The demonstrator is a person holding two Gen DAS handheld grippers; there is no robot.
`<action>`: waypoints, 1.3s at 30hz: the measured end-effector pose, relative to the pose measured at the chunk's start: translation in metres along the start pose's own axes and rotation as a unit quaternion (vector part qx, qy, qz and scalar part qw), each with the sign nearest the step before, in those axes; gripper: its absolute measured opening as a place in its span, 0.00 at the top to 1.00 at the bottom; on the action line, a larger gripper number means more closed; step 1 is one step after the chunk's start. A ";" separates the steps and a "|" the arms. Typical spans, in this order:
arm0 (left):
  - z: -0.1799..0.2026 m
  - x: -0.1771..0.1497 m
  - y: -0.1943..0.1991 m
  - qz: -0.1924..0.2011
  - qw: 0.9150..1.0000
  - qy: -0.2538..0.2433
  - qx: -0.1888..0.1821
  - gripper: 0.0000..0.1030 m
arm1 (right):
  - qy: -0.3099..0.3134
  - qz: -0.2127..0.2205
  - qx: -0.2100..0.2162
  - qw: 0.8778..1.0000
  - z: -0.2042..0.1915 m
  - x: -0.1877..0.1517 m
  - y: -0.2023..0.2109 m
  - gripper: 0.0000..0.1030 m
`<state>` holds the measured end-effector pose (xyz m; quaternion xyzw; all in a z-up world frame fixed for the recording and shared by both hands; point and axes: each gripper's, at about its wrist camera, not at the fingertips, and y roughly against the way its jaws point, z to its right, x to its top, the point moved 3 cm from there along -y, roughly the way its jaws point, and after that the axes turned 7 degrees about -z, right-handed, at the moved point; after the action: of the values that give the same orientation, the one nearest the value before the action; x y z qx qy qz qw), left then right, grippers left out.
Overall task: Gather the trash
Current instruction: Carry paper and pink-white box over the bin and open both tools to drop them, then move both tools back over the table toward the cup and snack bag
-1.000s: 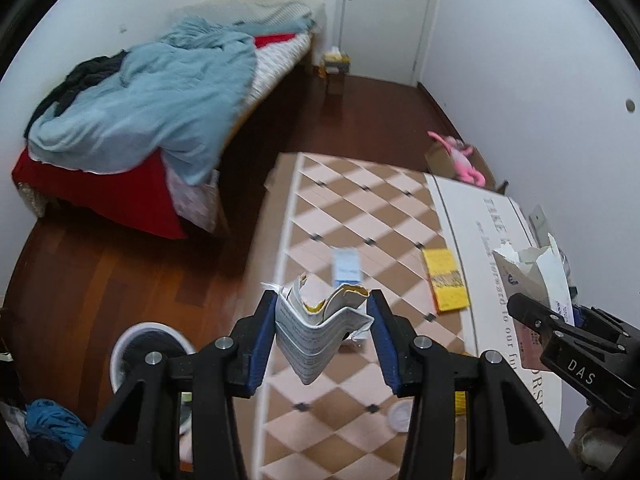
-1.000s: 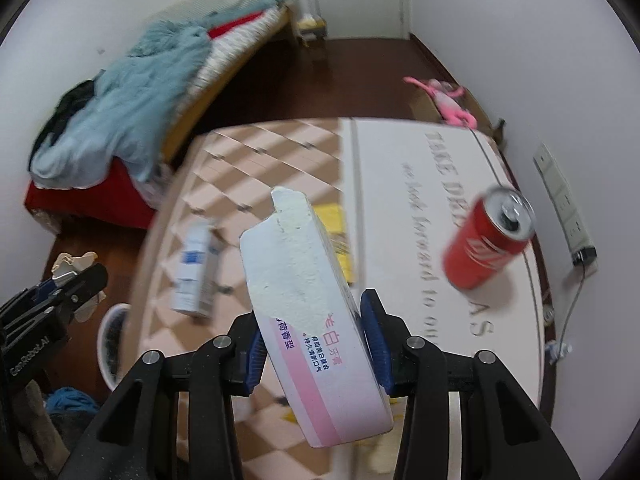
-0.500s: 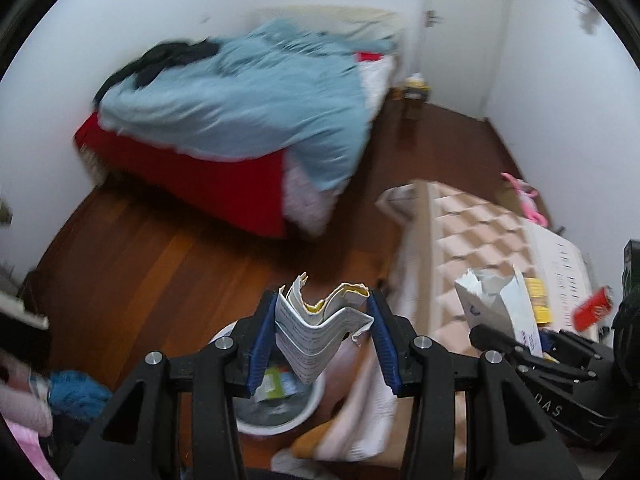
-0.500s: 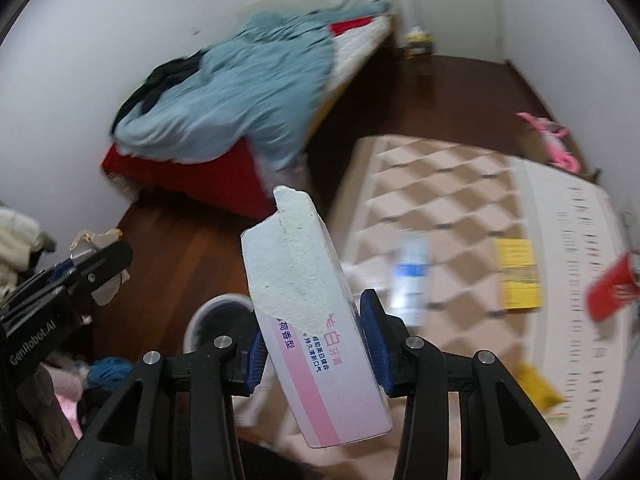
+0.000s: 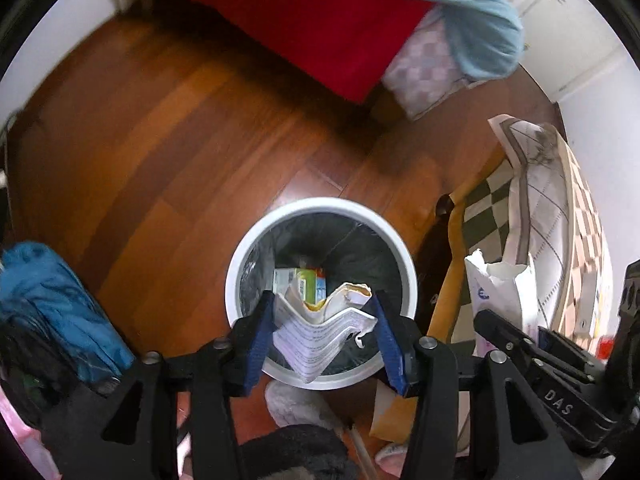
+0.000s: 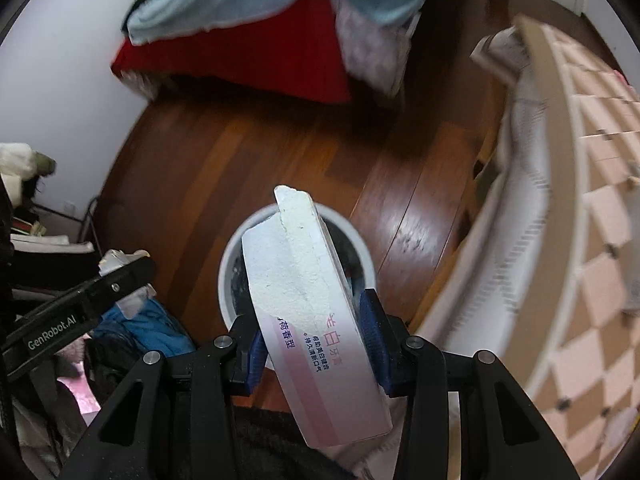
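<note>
A crumpled white paper leaflet printed with fine text, folded into a V with yellow showing inside, sits at the lower centre of the left wrist view, directly over the open mouth of a round white bin lined with a black bag. Inside the bin lies a white, green and blue carton. In the right wrist view a long white and pink box with a torn top end stands tilted at centre, over the same bin.

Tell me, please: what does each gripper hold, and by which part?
Left gripper: crumpled printed paper, between its just-opening pads. Right gripper: torn white-pink carton, clamped across its sides.
</note>
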<state>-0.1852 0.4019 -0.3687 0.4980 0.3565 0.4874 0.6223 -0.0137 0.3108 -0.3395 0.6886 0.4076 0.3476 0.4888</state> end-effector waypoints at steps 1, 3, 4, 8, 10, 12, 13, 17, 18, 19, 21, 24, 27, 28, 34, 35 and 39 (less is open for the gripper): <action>-0.004 0.001 -0.003 -0.004 1.000 0.006 -0.002 0.54 | 0.001 -0.006 -0.004 1.000 -0.003 0.003 -0.009 0.56; -0.012 0.004 -0.007 -0.006 1.000 0.018 -0.004 0.41 | 0.002 -0.019 -0.010 1.000 -0.009 0.009 -0.028 0.56; -0.017 0.004 -0.005 -0.004 1.000 0.025 -0.004 0.23 | 0.003 -0.023 -0.013 1.000 -0.010 0.012 -0.034 0.56; -0.032 0.004 -0.002 0.007 0.999 0.040 0.013 0.12 | 0.001 -0.032 -0.008 0.999 -0.016 0.024 -0.055 0.56; -0.037 0.005 -0.002 0.011 0.999 0.043 0.028 0.03 | -0.005 -0.032 0.004 0.999 -0.014 0.031 -0.061 0.54; -0.042 0.001 0.002 0.019 0.998 0.043 0.046 0.03 | -0.009 -0.034 0.017 0.999 -0.014 0.037 -0.068 0.38; -0.043 -0.002 0.003 0.022 0.997 0.043 0.056 0.03 | -0.012 -0.033 0.021 0.999 -0.014 0.040 -0.068 0.23; -0.046 -0.015 0.009 0.036 0.995 0.039 0.090 0.03 | -0.014 -0.024 0.014 1.000 -0.010 0.038 -0.068 0.03; -0.046 -0.019 0.012 0.040 0.994 0.038 0.099 0.03 | -0.012 -0.022 0.008 1.000 -0.008 0.035 -0.067 0.03; -0.045 -0.022 0.013 0.043 0.993 0.035 0.105 0.03 | -0.009 -0.022 -0.003 1.000 -0.007 0.031 -0.065 0.03; -0.043 -0.030 0.016 0.046 0.992 0.030 0.115 0.03 | -0.003 -0.020 -0.021 1.000 -0.006 0.025 -0.061 0.03; -0.039 -0.039 0.021 0.047 0.991 0.024 0.119 0.03 | 0.011 -0.017 -0.041 0.999 -0.008 0.012 -0.054 0.03; -0.033 -0.047 0.027 0.052 0.991 0.019 0.124 0.03 | 0.025 -0.015 -0.060 0.998 -0.011 0.000 -0.045 0.03; -0.031 -0.049 0.029 0.054 0.991 0.017 0.125 0.03 | 0.028 -0.015 -0.065 0.997 -0.013 -0.003 -0.042 0.03; -0.016 -0.061 0.050 0.075 0.988 0.000 0.133 0.03 | 0.042 -0.002 -0.079 0.996 -0.014 -0.021 -0.021 0.03; -0.014 -0.063 0.055 0.079 0.988 -0.002 0.132 0.03 | 0.043 0.000 -0.079 0.996 -0.015 -0.022 -0.018 0.03; -0.004 -0.072 0.076 0.100 0.986 -0.009 0.132 0.03 | 0.046 0.013 -0.074 0.996 -0.018 -0.031 0.001 0.03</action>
<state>-0.2270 0.3361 -0.2995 0.6130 0.3604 0.4911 0.5031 -0.0418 0.2898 -0.3356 0.6390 0.3943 0.4144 0.5143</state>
